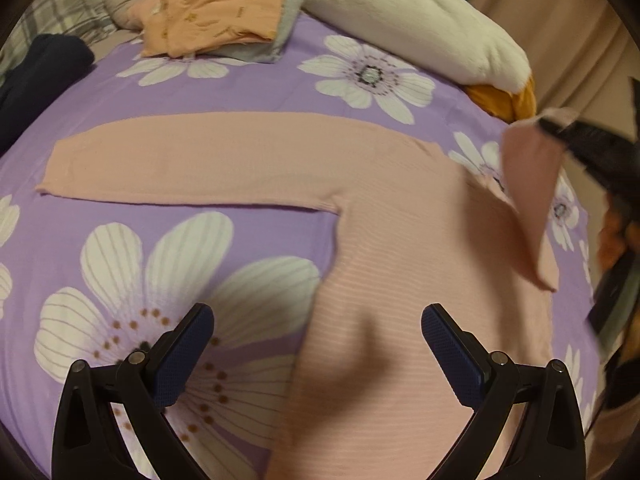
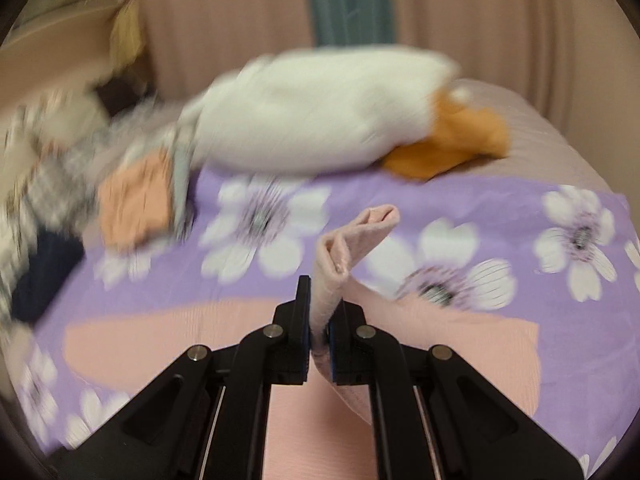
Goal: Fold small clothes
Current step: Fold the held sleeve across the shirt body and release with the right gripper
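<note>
A pink ribbed long-sleeved top (image 1: pixel 400 264) lies spread on the purple flowered bedsheet (image 1: pixel 248 92). One sleeve (image 1: pixel 192 164) stretches flat to the left. My left gripper (image 1: pixel 318 320) hangs open above the top's body, with nothing between its fingers. In the left wrist view the right gripper (image 1: pixel 552 126) comes in from the right edge, holding the other sleeve (image 1: pixel 528 184) lifted off the bed. The right wrist view shows my right gripper (image 2: pixel 322 304) shut on that sleeve, whose cuff (image 2: pixel 360 236) sticks up past the fingertips.
A folded stack of orange and grey clothes (image 1: pixel 216 16) sits at the far side of the bed. Beside it lies a white plush toy (image 1: pixel 416 20) with orange feet (image 1: pixel 508 100). A dark garment (image 1: pixel 36 76) and a plaid cloth (image 1: pixel 60 4) are far left. Pink curtains (image 2: pixel 480 16) hang behind.
</note>
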Available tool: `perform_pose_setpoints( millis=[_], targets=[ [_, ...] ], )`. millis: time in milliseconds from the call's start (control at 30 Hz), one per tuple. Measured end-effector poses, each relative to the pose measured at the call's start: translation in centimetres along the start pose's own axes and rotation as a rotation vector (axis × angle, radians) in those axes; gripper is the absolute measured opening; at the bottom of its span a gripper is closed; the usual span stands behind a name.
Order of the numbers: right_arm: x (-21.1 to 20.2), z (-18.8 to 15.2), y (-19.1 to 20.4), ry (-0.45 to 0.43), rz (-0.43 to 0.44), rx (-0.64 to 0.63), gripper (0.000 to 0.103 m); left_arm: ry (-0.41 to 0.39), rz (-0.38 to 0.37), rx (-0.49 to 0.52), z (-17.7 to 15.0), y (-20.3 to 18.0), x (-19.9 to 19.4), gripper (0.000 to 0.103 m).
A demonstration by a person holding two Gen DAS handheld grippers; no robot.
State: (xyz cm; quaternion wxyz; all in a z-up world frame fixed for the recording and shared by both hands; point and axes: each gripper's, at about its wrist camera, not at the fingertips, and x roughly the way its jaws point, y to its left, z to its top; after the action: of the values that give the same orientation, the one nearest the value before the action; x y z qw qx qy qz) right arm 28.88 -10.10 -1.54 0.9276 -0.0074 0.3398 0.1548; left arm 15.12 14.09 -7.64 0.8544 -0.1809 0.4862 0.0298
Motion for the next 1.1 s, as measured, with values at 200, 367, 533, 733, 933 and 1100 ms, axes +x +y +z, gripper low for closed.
perform_pose_setpoints(
  millis=[200,367,533,733,933,1100],
  targets=[
    [5.9,-5.7,4.8,0.156,-0.017,-0.185,0.008,-0.017,-0.010,-0.044,0.6,1.3,0.1,0.103],
    [7.6,-8.0,6.9,0.265,0.022,-0.257,0.052,-0.028,-0.021,-0.075,1.5,1.4,0.4,0.103],
    [4.5,-8.1,6.1,0.204,0.201,-0.228,0.061,-0.047,-0.061,-0.095,2.9,0.8,0.5,0.103],
    [1.2,-7.7,-2.7,0.141,0.218,-0.007,0.057,-0.087,-0.122,-0.065,5.0,-1.4,0.9,0.103],
    [1.7,-9.3,-11.9,0.147,0.112,0.248,0.028,-0.062,-0.314,-0.057,7.4,-5.2,3.5,0.096],
    [1.8,-11.0,-15.9,0.142,0.059,0.344,0.020,-0.008,-0.398,-0.043,8.5,-8.1,7.0,0.079]
  ],
)
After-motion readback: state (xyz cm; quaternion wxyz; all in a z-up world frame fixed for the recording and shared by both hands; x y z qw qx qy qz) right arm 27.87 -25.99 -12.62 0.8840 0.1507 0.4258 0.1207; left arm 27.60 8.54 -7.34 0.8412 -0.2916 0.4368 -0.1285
